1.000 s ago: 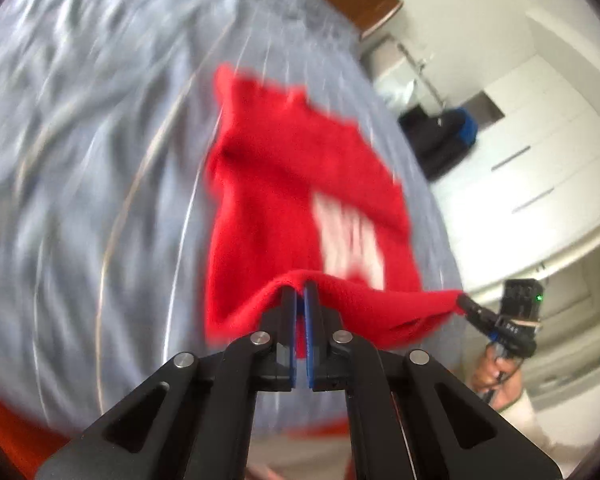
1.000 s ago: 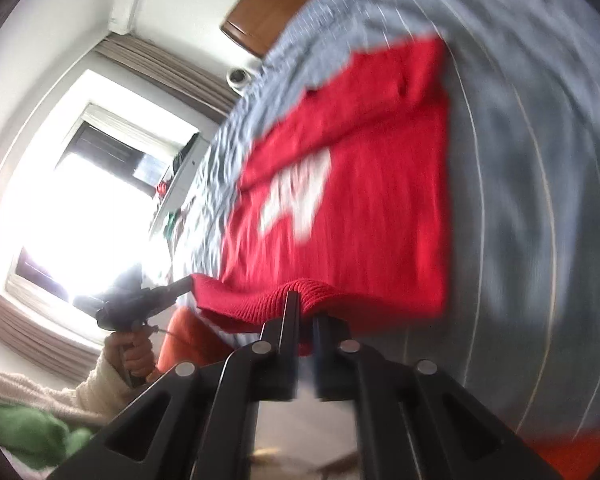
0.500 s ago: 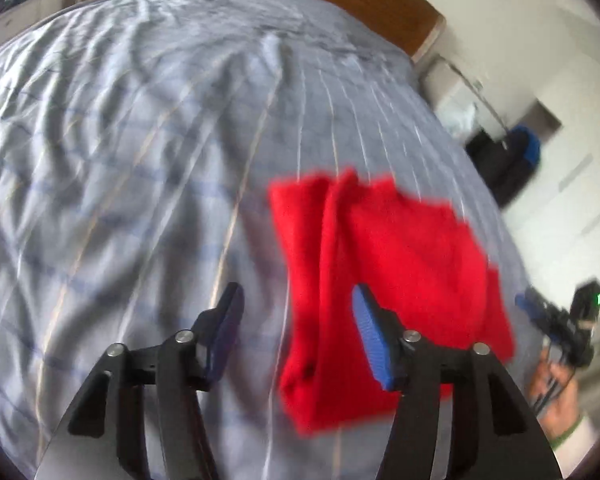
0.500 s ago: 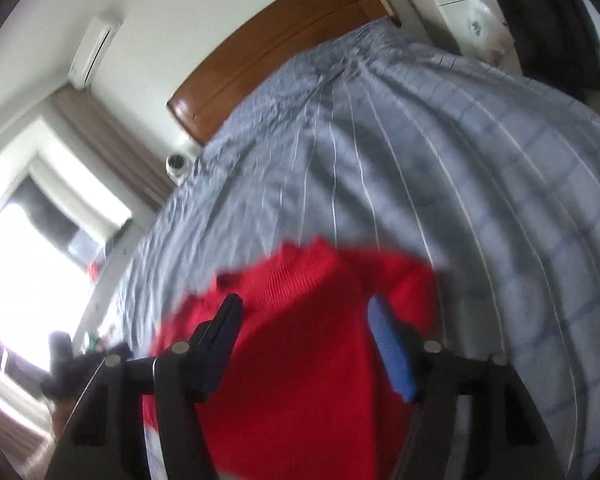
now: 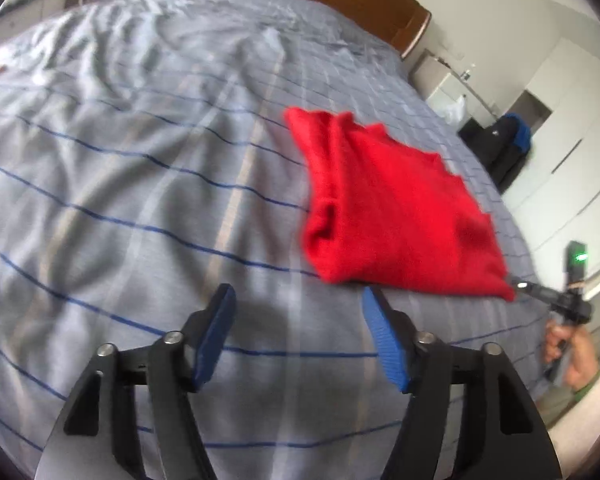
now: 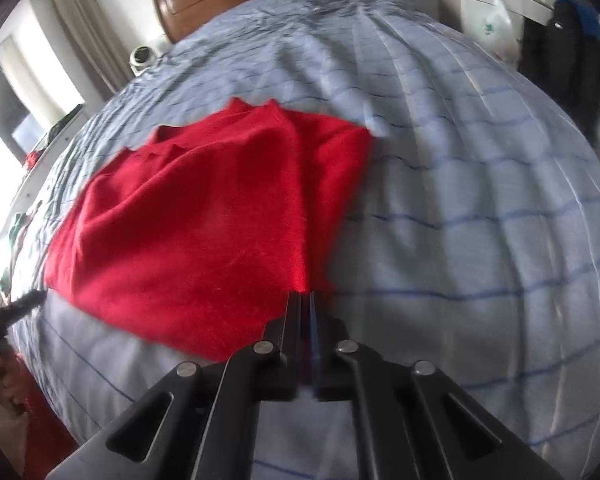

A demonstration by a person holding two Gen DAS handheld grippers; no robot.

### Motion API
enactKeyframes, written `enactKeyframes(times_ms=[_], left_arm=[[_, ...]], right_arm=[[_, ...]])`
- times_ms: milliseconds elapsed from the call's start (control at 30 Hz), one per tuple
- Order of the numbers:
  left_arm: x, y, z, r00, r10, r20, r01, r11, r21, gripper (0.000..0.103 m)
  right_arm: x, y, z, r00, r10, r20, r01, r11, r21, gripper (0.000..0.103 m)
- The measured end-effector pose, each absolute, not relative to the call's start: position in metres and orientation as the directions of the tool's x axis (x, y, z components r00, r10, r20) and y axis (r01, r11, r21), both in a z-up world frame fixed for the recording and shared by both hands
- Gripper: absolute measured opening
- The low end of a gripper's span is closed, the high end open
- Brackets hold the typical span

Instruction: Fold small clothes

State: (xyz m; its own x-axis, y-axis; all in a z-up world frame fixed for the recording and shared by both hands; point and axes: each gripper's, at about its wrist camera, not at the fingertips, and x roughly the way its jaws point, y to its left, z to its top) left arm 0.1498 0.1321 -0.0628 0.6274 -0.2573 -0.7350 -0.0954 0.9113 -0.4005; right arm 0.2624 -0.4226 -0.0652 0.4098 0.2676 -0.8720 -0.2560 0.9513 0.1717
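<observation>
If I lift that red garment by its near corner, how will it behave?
The red garment will probably drape and sag, since it lies in soft folds on the bedsheet. Its knit-like surface suggests it won't slip easily. It looks light, so the fold may open.

left gripper (image 5: 296, 312) angled down, jaws apart and just been opening, nothing between; right gripper (image 6: 305, 300) angled down, jaws just closed, pinching red cloth edge (image 6: 300, 276)
</observation>
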Motion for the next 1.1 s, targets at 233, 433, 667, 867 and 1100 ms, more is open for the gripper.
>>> enactKeyframes(times_ms=[233, 433, 667, 867, 1100], left_arm=[[0.155, 0.149, -0.082, 0.696, 0.02, -0.717, -0.194, 0.968, -0.161, 0.077], [0.146, 0.13, -0.104, 0.756, 0.083, -0.649, -0.148, 0.988, -0.047, 0.089], [0.142, 0.135, -0.102, 0.771, 0.038, -0.636, -0.132, 0.986, -0.101, 0.091], [0.142, 0.134, -0.104, 0.775, 0.041, -0.631, -0.131, 0.987, -0.096, 0.093], [0.142, 0.135, -0.104, 0.776, 0.041, -0.63, -0.131, 0.987, -0.097, 0.093]], right_arm=[[0.295, -0.366, -0.004, 0.452, 0.375, -0.81, -0.361, 0.907, 0.218, 0.022], [0.363, -0.269, -0.01, 0.304, 0.421, -0.855, -0.38, 0.876, 0.297, 0.024], [0.413, -0.218, -0.072, 0.241, 0.247, -0.939, -0.335, 0.929, 0.158, 0.014], [0.418, -0.232, -0.044, 0.419, 0.264, -0.869, -0.293, 0.945, 0.145, 0.003], [0.413, -0.262, -0.052, 0.363, 0.42, -0.832, -0.281, 0.901, 0.332, 0.036]])
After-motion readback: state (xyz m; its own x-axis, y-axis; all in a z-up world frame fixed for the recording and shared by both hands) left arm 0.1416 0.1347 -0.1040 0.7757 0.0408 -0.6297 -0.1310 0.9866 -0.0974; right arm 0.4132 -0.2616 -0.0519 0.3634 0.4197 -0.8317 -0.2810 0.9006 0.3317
